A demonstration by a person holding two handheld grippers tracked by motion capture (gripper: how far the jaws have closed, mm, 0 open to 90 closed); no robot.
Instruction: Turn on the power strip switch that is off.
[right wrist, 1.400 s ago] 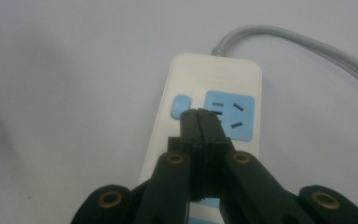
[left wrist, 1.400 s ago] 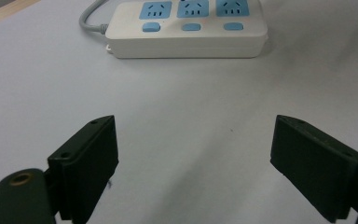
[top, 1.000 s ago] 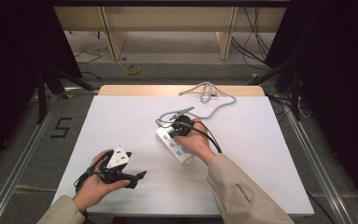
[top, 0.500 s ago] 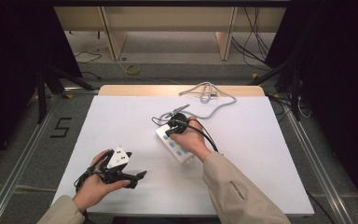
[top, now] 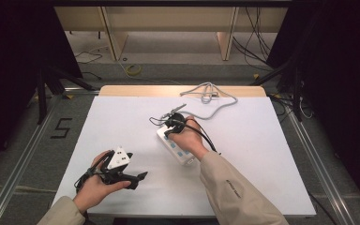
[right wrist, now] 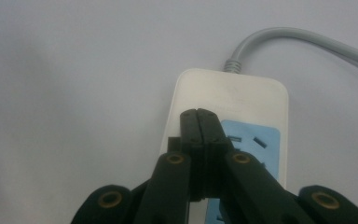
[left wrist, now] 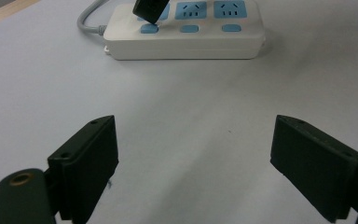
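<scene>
Two grippers in use. Right gripper (right wrist: 199,122), jaws pressed together with nothing between them, bears down on the end switch of the white power strip (top: 174,146) lying mid-bench (top: 262,154). Left gripper (left wrist: 193,154), jaws spread wide and empty, rests near the front-left edge, well apart from the strip.

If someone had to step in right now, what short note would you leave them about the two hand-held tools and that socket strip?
Right tool: jaws shut, tips down at the cable end of the white power strip, by its first rocker switch.
Left tool: open, holds nothing, rests low on the white table, apart from the strip.
Grey cable runs toward the far edge.
Done: right tool at the switch.
Left: cannot tell whether the switch is pressed; probably press, then lift away.
</scene>
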